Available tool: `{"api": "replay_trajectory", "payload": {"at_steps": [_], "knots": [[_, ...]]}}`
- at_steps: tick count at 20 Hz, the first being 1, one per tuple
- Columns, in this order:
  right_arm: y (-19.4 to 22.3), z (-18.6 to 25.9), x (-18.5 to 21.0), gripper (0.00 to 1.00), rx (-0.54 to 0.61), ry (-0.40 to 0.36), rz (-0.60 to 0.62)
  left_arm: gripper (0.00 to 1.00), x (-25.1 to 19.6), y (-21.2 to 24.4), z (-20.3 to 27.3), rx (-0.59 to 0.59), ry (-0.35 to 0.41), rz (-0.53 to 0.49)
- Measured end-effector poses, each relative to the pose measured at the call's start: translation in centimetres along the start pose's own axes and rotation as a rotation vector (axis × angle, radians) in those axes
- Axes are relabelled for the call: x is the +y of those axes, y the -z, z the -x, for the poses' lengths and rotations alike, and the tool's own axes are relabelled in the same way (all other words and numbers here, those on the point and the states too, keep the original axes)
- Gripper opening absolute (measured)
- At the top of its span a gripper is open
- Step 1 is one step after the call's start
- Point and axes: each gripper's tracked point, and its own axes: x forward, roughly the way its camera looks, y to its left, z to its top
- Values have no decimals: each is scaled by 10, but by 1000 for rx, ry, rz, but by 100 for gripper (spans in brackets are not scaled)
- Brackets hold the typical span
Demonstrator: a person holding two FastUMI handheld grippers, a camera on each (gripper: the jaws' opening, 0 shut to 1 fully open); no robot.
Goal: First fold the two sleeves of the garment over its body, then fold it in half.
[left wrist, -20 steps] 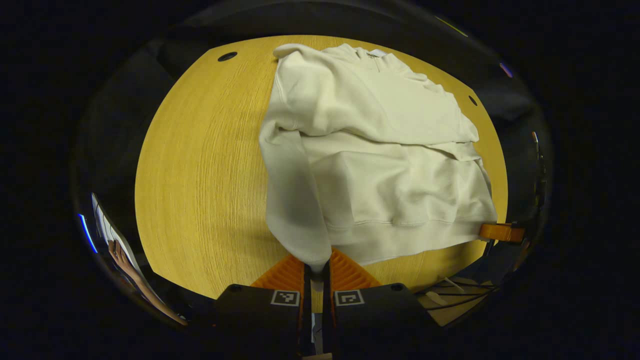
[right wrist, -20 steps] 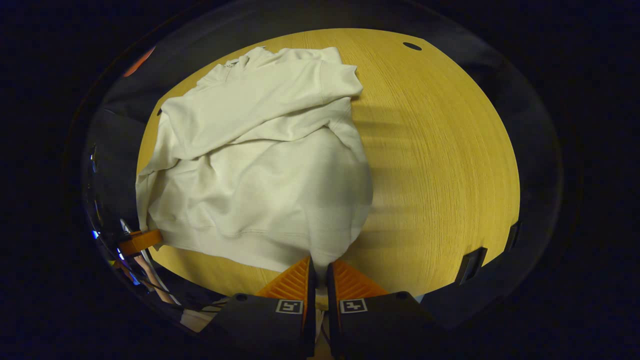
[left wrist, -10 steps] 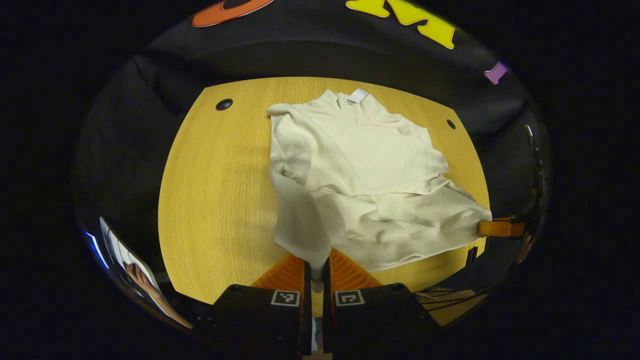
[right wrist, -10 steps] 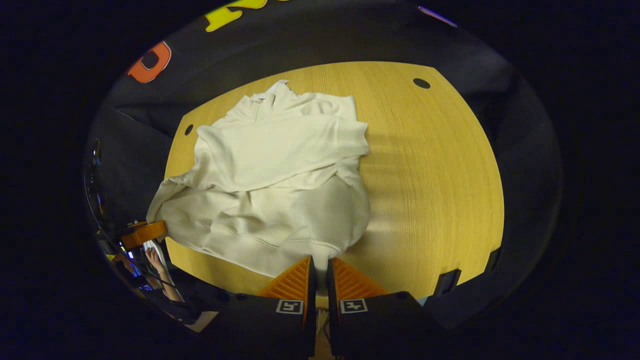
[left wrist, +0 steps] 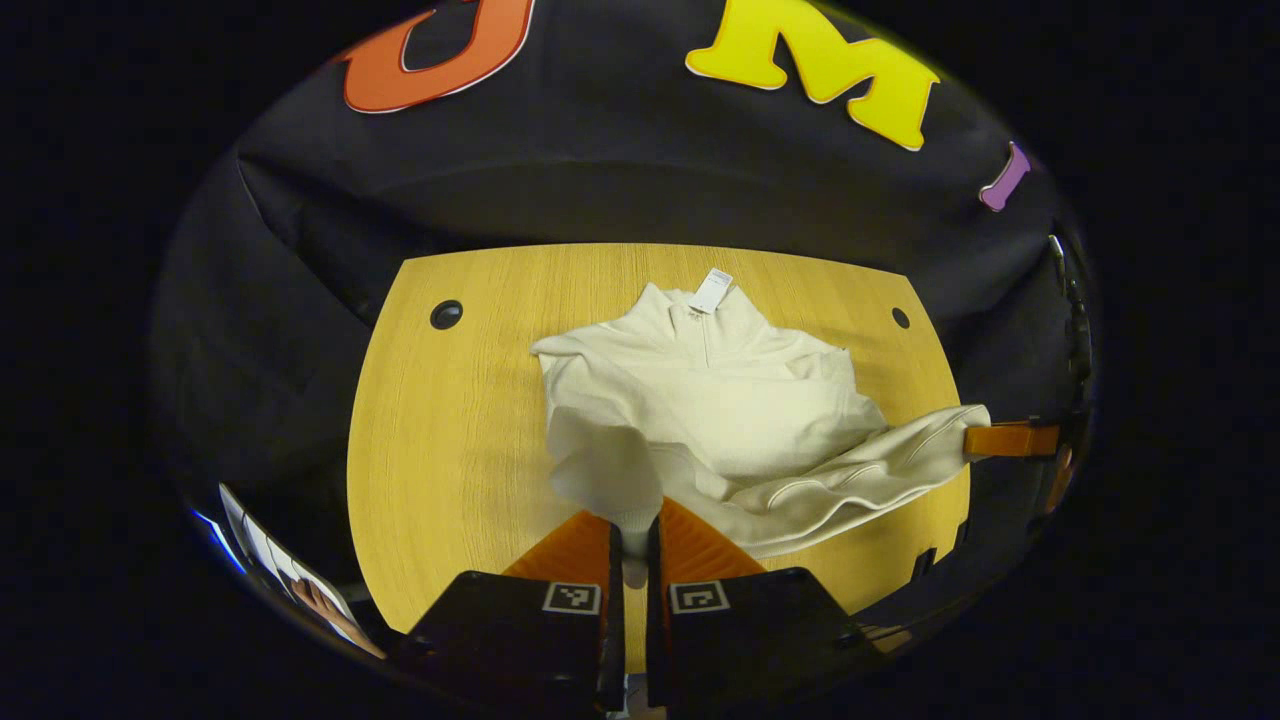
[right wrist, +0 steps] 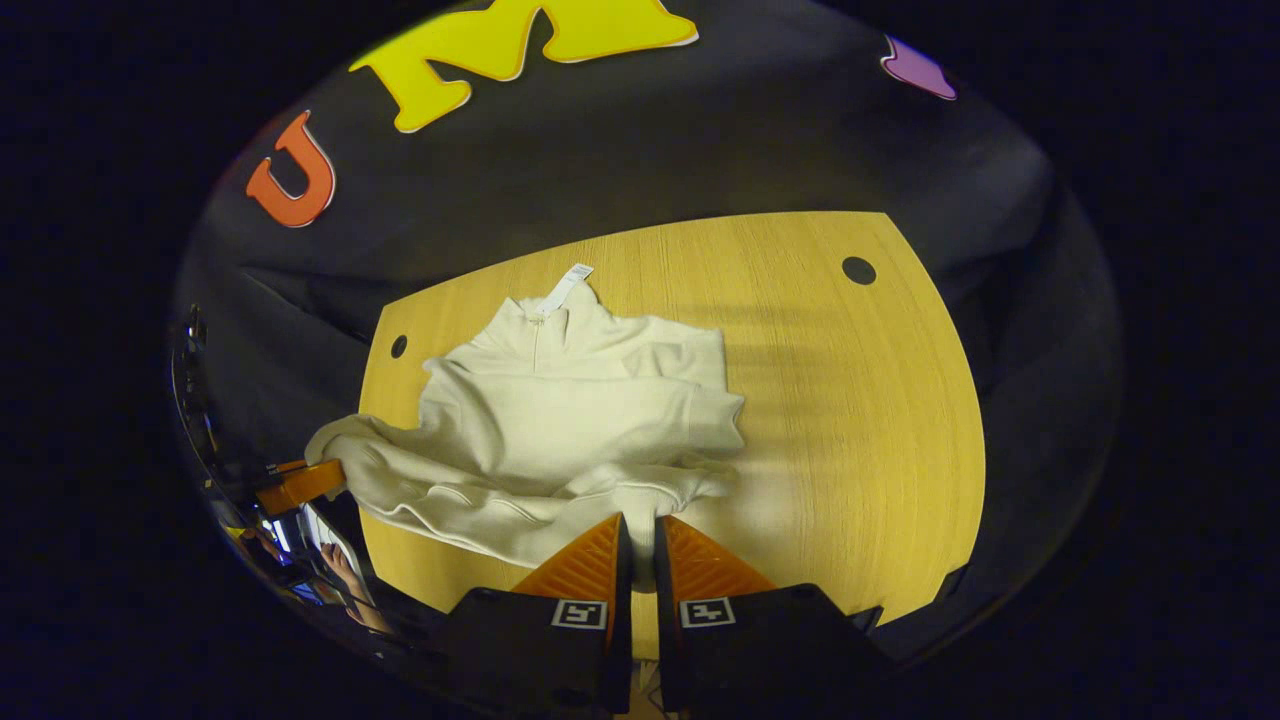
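A cream sweatshirt [left wrist: 720,410] lies on the yellow wooden table [left wrist: 450,440], collar and white tag at the far side, both sleeves folded across its body. Its near hem is raised off the table and stretched between the two grippers. My left gripper [left wrist: 630,545] is shut on one hem corner. The right gripper [left wrist: 1005,440] shows far right, holding the other corner. In the right gripper view the sweatshirt [right wrist: 570,430] has its hem lifted; my right gripper [right wrist: 637,545] is shut on a hem corner, and the left gripper [right wrist: 300,483] grips the far corner at left.
The table [right wrist: 860,420] has bare wood to the right of the garment and small dark holes [right wrist: 858,270] near its far corners. Black cloth wall stands behind the table. A person's hand [right wrist: 340,570] shows low at the left edge.
Both grippers have risen and drawn back, lifting the hem off the table and toward the collar. More of the wall shows above the table.
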Motion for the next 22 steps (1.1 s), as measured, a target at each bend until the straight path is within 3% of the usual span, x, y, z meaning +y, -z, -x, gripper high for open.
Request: {"api": "replay_trajectory", "payload": {"at_steps": [6,10,15,19,20,21,22], "knots": [[-76,-64,9,12,5,-14,-107,11,23,-62,-60,19,15,142],[-106,-142,10,12,41,-7,-189,11,45,-63,-132,112,-31,192],[-122,-213,9,12,53,68,-149,11,50,-68,-197,179,-81,101],[-118,-214,4,12,39,77,-131,12,46,-77,-206,160,-88,50],[-120,-209,2,11,16,75,-115,17,44,-79,-206,146,-74,41],[-122,-208,5,20,2,67,-102,22,41,-81,-205,138,-66,34],[-124,-207,6,20,-13,64,-94,28,41,-83,-204,132,-69,27]]}}
